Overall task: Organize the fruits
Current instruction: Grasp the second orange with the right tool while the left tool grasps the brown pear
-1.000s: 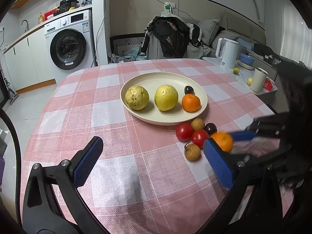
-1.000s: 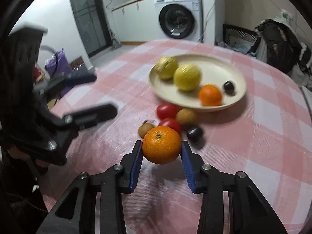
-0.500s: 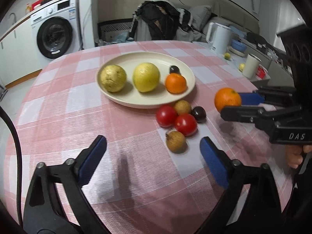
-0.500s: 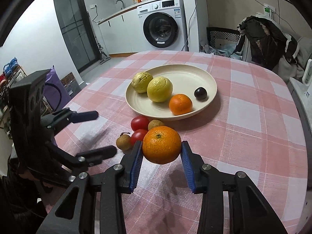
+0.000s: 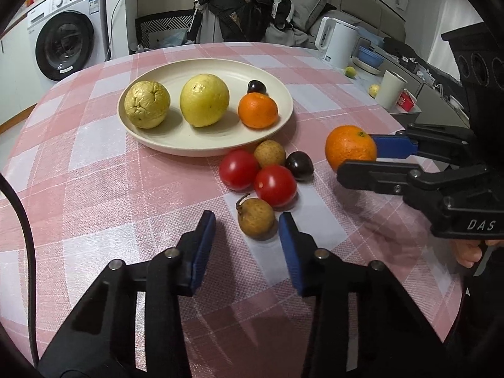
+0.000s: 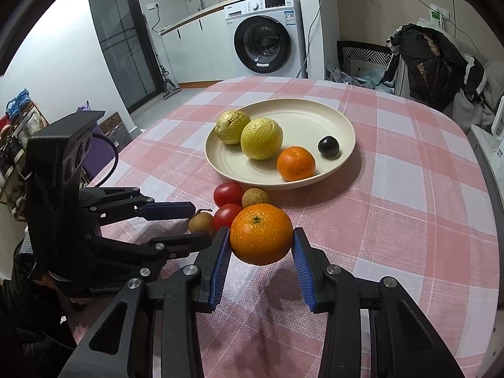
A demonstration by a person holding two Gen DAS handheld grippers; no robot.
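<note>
- The right tongs [image 6: 260, 253] pinch an orange [image 6: 261, 233] between their blue pads [image 6: 220, 261], and it hangs above the counter [image 6: 409, 220].
- The plate [image 6: 334, 119] lies straight ahead of the right tongs, past the small pile of fruit. I think the orange goes there next.
- The open spot on the plate is ahead and a bit to the right of those tongs, near the dark plum [image 6: 328, 146].
- The left tongs [image 5: 247, 230] are spread open and hold nothing.
- A small brown fruit [image 5: 255, 218] sits between their tips, a bit closer to the right pad [image 5: 288, 236]. I cannot tell if the pad touches it.
- Its little stem points up and to the left of the tongs, away from the pads.
- The left tongs are much nearer to this fruit than the right ones are, so I think they should take it.
- Just past it lie two red tomatoes [image 5: 274, 185], one more brown fruit [image 5: 269, 153] and another dark plum [image 5: 299, 165], all packed close together.
- The tomatoes look smooth and shiny. The brown fruits look dull and rough.
- The orange has bumpy skin and a green dot on top.
- On the plate sit a wrinkly yellow fruit [image 5: 147, 104], a round yellow fruit [image 5: 204, 100] and a second orange [image 5: 258, 110].
- The plate is cream, round and shallow.
- The counter has a pink and white check cloth, and it looks woven.
- All the fruits are round, so they might roll if bumped.
</note>
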